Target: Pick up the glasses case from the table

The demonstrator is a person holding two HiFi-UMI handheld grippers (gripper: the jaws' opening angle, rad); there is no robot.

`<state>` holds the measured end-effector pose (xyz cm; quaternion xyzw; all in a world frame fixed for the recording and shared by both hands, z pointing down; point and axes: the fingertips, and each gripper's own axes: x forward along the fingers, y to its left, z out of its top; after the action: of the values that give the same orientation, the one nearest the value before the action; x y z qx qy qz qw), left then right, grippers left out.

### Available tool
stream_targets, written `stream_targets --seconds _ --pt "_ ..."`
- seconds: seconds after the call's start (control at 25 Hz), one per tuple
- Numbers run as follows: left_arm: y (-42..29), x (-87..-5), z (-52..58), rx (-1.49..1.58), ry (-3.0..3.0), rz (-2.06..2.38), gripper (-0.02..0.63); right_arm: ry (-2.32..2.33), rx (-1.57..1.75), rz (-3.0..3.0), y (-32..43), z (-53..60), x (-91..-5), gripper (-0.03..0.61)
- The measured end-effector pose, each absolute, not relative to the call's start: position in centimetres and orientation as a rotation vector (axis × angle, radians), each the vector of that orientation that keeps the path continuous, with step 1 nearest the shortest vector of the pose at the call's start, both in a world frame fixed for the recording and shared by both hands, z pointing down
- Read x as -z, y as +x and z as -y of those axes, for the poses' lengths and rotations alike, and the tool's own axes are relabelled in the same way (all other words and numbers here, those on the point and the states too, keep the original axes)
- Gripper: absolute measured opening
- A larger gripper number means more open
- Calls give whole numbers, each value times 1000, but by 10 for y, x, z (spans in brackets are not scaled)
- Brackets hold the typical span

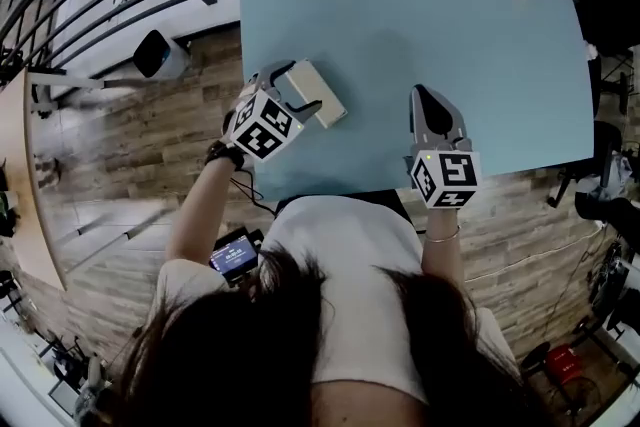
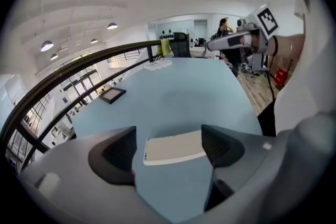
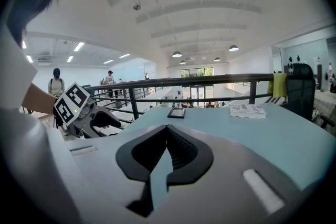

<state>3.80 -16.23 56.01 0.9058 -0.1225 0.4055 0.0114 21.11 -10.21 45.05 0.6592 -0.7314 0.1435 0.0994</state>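
**Operator:** Where was the glasses case [image 1: 325, 95] when I brought my left hand in?

**Spotter:** It lay flat on the table [image 1: 450, 25], near your front-left edge. From your left gripper [image 1: 288, 87] it sat at 12 o'clock, right between the jaws. You had them spread wide, and neither pad pressed on it.

**Operator:** How did it lie?

**Spotter:** Along your gripper's line of sight, its long axis ran 9 to 3 o'clock, so jaw to jaw. One end sat by the 3 o'clock jaw, and I couldn't tell whether they touched. The other end stopped short of the 9 o'clock jaw. I'd say you were set to close on its ends, not its long sides.

**Operator:** And my right?

**Spotter:** Your right gripper [image 1: 425, 100] had its jaws together with nothing in them. It was well apart from the case, at its 3 o'clock. Your left was clearly the nearer.
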Motion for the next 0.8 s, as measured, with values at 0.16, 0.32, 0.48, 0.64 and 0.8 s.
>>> stream_targets --seconds 0.16,0.32,0.48,0.64,0.8 --pt "39 -574 160 -1384 2834 232 437 1959 -441 2146 215 99 -456 3" --pt "44 -585 155 -1491 2850 57 449 1960 -452 2139 218 98 -459 3" --pt "46 -596 149 -1589 2863 -127 466 1968 -464 2129 221 95 -461 3" --pt "48 -609 142 -1712 2894 -360 469 1983 -481 2105 226 90 -464 3" --pt "45 -629 137 -1851 2860 -597 477 2004 -491 2078 230 87 -467 3"
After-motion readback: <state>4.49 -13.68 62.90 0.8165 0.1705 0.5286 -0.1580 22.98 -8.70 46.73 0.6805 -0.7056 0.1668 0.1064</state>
